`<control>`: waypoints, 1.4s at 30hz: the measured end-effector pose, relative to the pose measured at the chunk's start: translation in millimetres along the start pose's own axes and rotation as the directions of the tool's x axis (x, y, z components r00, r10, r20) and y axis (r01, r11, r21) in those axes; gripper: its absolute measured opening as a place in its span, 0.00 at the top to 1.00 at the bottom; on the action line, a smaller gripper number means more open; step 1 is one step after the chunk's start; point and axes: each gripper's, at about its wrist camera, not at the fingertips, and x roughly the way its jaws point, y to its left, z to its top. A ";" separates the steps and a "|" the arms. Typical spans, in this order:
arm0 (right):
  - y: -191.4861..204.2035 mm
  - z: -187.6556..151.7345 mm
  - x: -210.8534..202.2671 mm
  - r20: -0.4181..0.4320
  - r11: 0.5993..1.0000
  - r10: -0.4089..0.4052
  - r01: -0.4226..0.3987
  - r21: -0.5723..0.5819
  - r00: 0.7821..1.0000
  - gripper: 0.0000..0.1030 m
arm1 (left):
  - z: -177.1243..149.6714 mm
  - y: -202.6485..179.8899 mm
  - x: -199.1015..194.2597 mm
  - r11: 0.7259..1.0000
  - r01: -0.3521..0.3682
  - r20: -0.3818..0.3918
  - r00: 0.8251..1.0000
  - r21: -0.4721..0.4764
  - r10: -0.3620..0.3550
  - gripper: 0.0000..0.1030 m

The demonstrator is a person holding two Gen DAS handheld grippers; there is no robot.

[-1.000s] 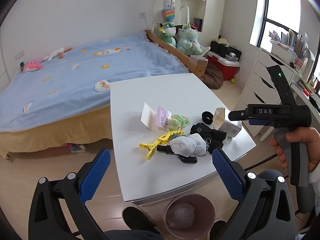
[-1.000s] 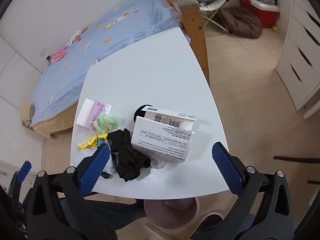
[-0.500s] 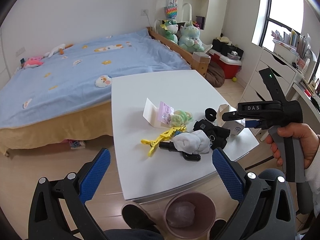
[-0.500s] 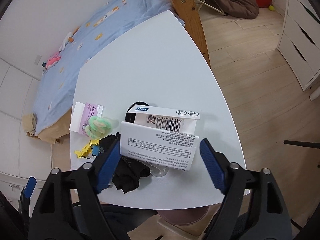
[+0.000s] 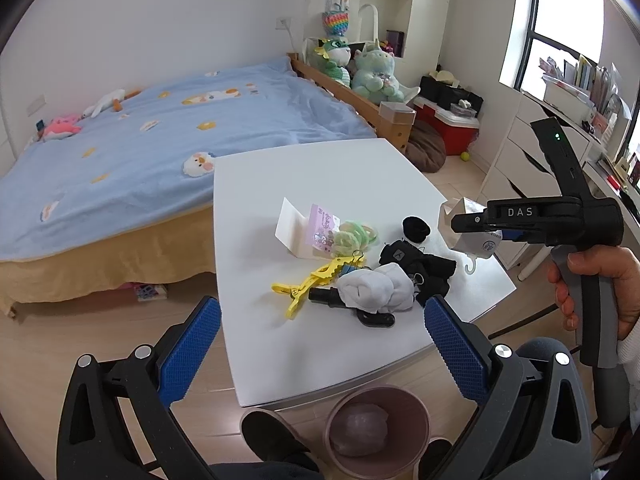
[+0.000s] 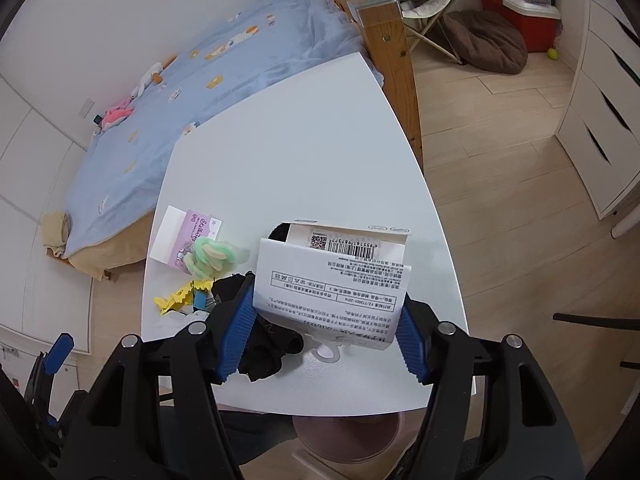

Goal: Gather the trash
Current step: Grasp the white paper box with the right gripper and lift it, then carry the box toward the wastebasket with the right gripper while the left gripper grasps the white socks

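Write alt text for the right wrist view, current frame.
The right gripper has its blue-padded fingers closed on a white printed carton at the near edge of a white table. Black socks and green hair ties lie left of it; a pink bin sits below.

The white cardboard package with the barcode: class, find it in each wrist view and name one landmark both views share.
Left wrist view: the white package sits at the right, mostly hidden behind the right gripper, above the table's right edge.
Right wrist view: it fills the lower centre, between the gripper's blue pads.
Shared landmark: the green hair ties on the white table.
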 end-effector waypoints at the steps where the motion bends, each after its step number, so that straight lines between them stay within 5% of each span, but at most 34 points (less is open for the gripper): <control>1: 1.2 0.4 -3.6 0.006 1.000 -0.003 0.003 -0.012 1.000 0.39 | 0.9 -0.8 0.8 1.000 0.001 -0.001 1.000 0.002 -0.001 0.05; 15: 21.3 -2.9 -43.7 0.072 0.991 0.002 0.008 -0.132 0.997 0.38 | 12.2 -15.7 28.2 0.998 0.037 -0.055 0.998 0.044 -0.035 0.05; 27: 18.4 -6.7 -44.2 0.067 0.990 0.003 0.007 -0.140 0.998 0.38 | 11.5 -7.9 72.3 0.990 0.140 -0.166 0.976 -0.022 -0.142 0.06; 42: 18.3 -9.2 -41.7 0.050 0.988 0.007 0.000 -0.156 0.999 0.38 | 10.4 -11.6 80.6 0.983 0.181 -0.195 0.964 -0.030 -0.183 0.78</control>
